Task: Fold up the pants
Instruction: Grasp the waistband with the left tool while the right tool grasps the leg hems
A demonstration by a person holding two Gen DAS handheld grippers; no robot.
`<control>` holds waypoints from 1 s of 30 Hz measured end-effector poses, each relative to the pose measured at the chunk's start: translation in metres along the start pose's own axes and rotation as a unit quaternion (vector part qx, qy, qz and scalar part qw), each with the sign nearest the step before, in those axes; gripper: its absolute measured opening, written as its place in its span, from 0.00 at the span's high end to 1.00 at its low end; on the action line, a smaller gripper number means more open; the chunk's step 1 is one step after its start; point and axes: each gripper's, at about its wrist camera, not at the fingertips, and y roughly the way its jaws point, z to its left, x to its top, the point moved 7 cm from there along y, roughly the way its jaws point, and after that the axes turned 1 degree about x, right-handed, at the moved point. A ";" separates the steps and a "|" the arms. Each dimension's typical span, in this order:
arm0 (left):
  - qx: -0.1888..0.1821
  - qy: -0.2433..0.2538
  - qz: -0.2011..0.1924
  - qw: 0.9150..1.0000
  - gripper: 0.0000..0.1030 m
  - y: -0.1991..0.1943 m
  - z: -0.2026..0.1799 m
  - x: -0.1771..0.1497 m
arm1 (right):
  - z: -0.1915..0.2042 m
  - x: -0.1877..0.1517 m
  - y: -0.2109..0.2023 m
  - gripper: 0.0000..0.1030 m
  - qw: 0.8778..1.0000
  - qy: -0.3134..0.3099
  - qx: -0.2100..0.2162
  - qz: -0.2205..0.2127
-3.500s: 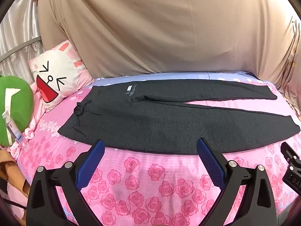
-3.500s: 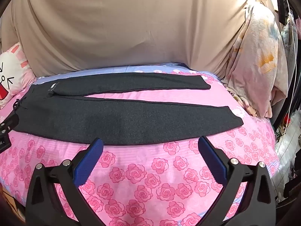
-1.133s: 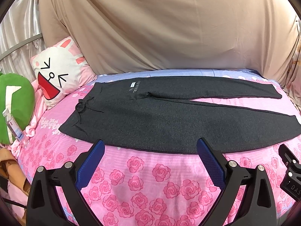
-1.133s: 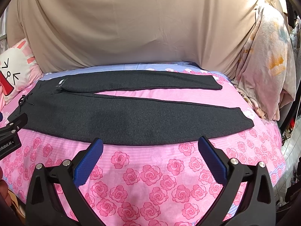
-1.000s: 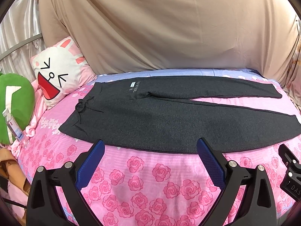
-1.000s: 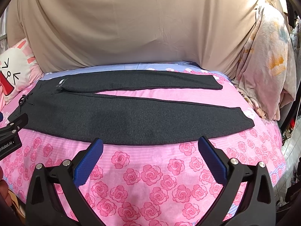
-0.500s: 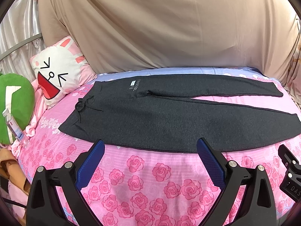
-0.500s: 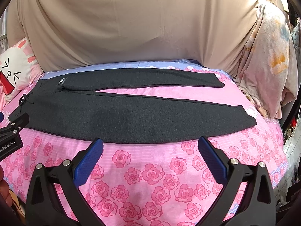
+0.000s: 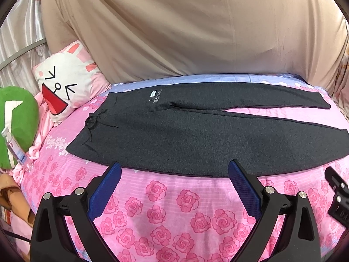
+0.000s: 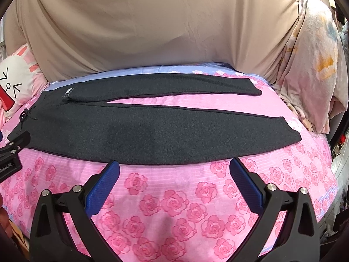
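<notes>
Pants (image 9: 196, 135) lie flat as before; both hand-held grippers (image 9: 174, 172) (image 10: 174, 170) stay apart, slightly nearer.

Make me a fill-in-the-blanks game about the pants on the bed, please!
1. The dark grey pants lie flat on a bedspread printed with pink ____.
2. Both the left gripper and the right gripper are ____ and hold nothing.
3. The white bunny pillow sits near the ____ end of the pants.

Missing words: roses; open; waist
</notes>
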 end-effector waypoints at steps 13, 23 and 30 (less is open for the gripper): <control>0.064 -0.067 -0.034 0.995 0.06 0.048 0.119 0.071 | -0.143 0.111 0.095 0.04 0.999 0.042 0.012 -0.006; 0.101 -0.074 0.009 0.992 0.06 0.189 0.163 0.139 | -0.254 0.187 0.253 0.05 0.995 0.094 -0.011 0.041; 0.161 -0.091 0.030 0.982 0.06 0.298 0.218 0.183 | -0.270 0.208 0.336 0.05 0.992 0.095 -0.033 0.080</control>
